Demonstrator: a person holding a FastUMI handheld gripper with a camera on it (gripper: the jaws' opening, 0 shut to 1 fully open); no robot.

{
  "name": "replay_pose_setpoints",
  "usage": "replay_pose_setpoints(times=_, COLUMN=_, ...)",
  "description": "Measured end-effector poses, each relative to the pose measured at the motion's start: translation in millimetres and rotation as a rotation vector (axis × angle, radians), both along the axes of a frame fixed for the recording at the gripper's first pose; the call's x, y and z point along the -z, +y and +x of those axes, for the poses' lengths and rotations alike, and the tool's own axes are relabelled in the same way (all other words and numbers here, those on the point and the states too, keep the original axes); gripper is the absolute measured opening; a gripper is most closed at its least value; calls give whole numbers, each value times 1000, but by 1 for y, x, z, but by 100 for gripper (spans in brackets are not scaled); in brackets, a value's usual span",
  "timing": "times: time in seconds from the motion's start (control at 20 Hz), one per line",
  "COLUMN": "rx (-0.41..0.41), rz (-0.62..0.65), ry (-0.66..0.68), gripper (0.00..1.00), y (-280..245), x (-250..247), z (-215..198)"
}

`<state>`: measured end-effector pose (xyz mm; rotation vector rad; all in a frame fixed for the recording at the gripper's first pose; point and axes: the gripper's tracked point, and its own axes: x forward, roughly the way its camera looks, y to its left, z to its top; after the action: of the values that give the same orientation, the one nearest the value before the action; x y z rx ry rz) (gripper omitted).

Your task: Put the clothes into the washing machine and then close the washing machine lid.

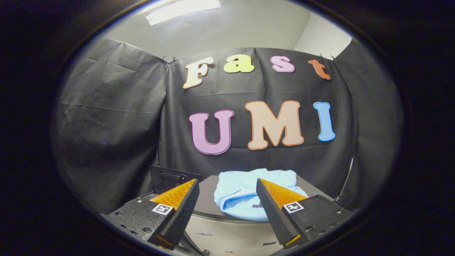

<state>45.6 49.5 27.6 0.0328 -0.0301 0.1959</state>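
Nearest are the two fingers of the gripper (pixel 227 192). They stand well apart, with a wide gap between the tips, and they hold nothing. On the body behind each finger sits a small square marker with a black and white pattern; it is a code pattern, not writing, so nothing can be read from it. The lower parts of the gripper body are cut off and dark, with only some screw heads visible.

Below the fingers is a pale grey front surface (pixel 227 236) with a few short dark marks on it. These are too small and blurred to read. It is hard to say if this surface belongs to the washing machine.

Just ahead of the fingers, and seen through the gap between them, lies the light blue garment (pixel 241 193). It is folded and rests on a dark round-edged top (pixel 208 199). The right finger hides part of the garment. Near this finger there is a small dark tag on the cloth, too small to read.

Beyond the left finger stands a dark upright panel (pixel 167 177) with a handle-like recess. Its lower part is hidden by the finger, and what it is cannot be told for sure.

Farthest is the black cloth wall (pixel 113 117), and above it a pale ceiling with a bright lamp (pixel 183 9).
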Motion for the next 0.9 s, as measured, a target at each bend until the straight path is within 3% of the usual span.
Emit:
replay_pose_setpoints(times=0.35, rx=35, rz=-19, ry=18, gripper=97, y=-3, x=3, z=18)
replay_pose_setpoints(times=0.55, rx=95, rz=-40, ry=54, gripper=97, y=-14, x=4, z=52)
replay_pose_setpoints(times=0.9, rx=129, rz=-52, ry=152, gripper=97, y=-17, x=27, z=113)
